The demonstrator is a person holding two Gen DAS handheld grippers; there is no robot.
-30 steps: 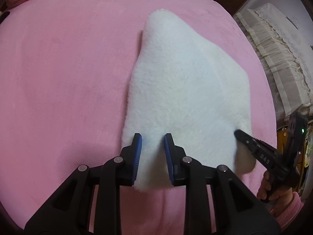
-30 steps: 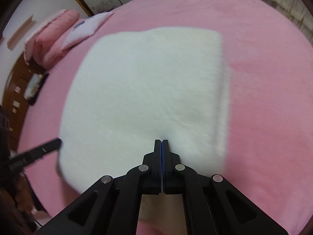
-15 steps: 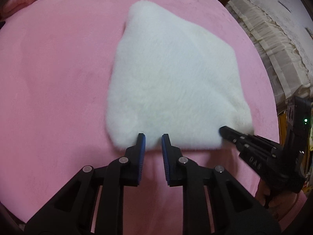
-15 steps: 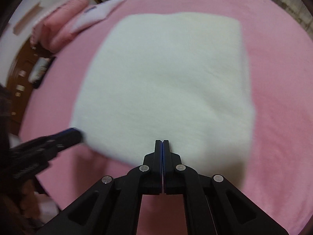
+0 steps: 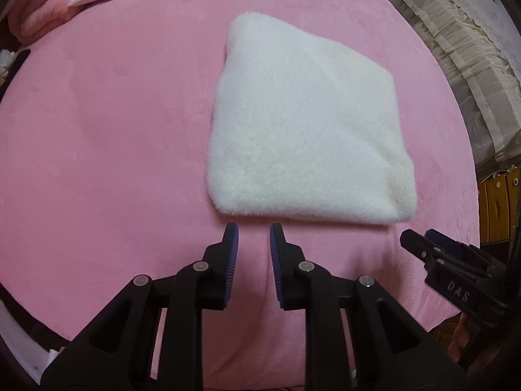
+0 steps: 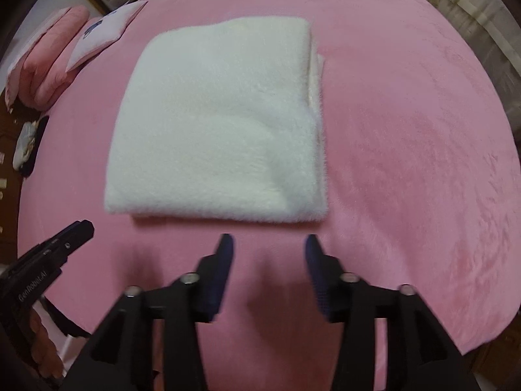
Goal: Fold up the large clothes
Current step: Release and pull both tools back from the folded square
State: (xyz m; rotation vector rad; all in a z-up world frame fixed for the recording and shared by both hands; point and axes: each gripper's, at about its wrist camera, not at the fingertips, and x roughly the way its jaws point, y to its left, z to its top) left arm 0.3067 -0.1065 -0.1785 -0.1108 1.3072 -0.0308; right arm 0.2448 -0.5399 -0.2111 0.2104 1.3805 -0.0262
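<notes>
The white fleece garment (image 5: 306, 137) lies folded into a thick, roughly square pad on the pink bedspread (image 5: 97, 130), just ahead of both tools and touching neither. Its pile is long and fluffy, blurring every edge into a soft fringe, and the near edge is a rounded fold. The right wrist view shows something the left one hides: along the garment's right side (image 6: 317, 75) a lower layer sticks out slightly past the top one, so the stacked edges are uneven there. That view also shows a shallow dent in the top surface toward the near right corner. The left wrist view instead shows the far corner (image 5: 241, 22) rising to a rounded point and a faint diagonal crease across the top. The left gripper (image 5: 253, 231) is released, its blue ribbed pads a narrow gap apart over bare bedspread just short of the fold. The right gripper (image 6: 267, 242) is also released, its jaws spread wider, holding nothing. Each camera catches the other tool at its edge: the right one as a black beak lettered "DAS" (image 5: 456, 270), the left one low at the left margin (image 6: 49, 260). The bedspread is a short, velvety plush with faint brush marks. Pink pillows (image 6: 45, 65) and a pale flat cushion (image 6: 104, 32) sit at the bed's far end, and the left wrist view alone shows cream ruffled fabric (image 5: 456, 49) beyond the bed.
</notes>
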